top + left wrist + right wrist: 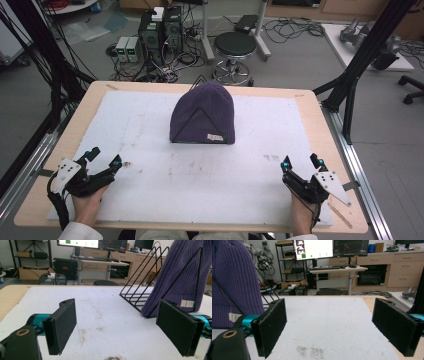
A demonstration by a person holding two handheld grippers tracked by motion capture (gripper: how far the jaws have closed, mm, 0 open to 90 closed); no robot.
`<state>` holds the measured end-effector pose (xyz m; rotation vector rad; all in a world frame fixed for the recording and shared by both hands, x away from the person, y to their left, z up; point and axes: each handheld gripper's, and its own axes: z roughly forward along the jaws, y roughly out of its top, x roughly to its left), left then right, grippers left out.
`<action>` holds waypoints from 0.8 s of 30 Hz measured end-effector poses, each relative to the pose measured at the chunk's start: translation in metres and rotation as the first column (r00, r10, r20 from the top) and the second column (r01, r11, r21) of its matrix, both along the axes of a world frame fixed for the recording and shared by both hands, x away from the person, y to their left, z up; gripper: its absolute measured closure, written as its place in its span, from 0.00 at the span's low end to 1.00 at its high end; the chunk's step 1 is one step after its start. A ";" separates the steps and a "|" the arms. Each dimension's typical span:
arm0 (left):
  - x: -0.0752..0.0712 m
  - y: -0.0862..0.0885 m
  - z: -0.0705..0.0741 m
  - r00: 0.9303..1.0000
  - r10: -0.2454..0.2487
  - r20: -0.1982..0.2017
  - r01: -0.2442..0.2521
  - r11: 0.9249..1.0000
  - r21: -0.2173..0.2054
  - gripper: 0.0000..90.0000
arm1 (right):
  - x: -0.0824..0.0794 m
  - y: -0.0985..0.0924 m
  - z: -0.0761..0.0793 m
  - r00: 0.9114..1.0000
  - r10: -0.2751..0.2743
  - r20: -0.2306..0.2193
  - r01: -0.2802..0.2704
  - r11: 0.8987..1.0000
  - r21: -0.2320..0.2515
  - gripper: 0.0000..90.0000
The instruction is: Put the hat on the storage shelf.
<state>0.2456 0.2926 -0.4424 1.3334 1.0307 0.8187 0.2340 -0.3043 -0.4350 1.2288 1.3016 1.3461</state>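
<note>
At mid-table a soft, light knit hat (pixel 202 114) drapes a wire rack (pixel 140 293); grip its lower edge. Both tools, left (pixel 102 159) and right (pixel 301 163), gape empty.

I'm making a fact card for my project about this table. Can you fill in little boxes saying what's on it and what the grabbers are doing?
Main thing: purple ribbed knit hat, pulled over a black wire triangle rack
Hat detail: small pale label near its bottom edge
Surface: white foam board on a light wooden table
Left hand-held gripper: open, holding nothing
Right hand-held gripper: open, holding nothing
Touching hat: neither
</note>
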 end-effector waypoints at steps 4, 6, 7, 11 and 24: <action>0.002 0.003 -0.001 1.000 -0.011 -0.007 0.011 1.000 -0.019 0.19 | 0.001 0.002 0.000 1.000 0.010 -0.007 -0.010 1.000 -0.005 0.13; 0.003 0.004 -0.001 1.000 -0.006 -0.009 0.005 1.000 -0.027 0.19 | 0.001 0.003 -0.001 1.000 0.015 -0.009 -0.015 1.000 -0.013 0.13; 0.003 0.006 -0.001 1.000 -0.004 -0.011 0.003 1.000 -0.030 0.19 | 0.001 0.004 -0.001 1.000 0.016 -0.013 -0.016 1.000 -0.013 0.13; 0.003 0.006 -0.001 1.000 -0.002 -0.013 0.002 0.999 -0.039 0.19 | 0.002 0.004 -0.002 1.000 0.017 -0.017 -0.017 1.000 -0.014 0.13; 0.005 0.004 -0.002 1.000 -0.019 -0.024 0.019 0.999 -0.037 0.19 | 0.003 0.003 -0.004 0.999 0.021 -0.037 -0.021 1.000 -0.014 0.13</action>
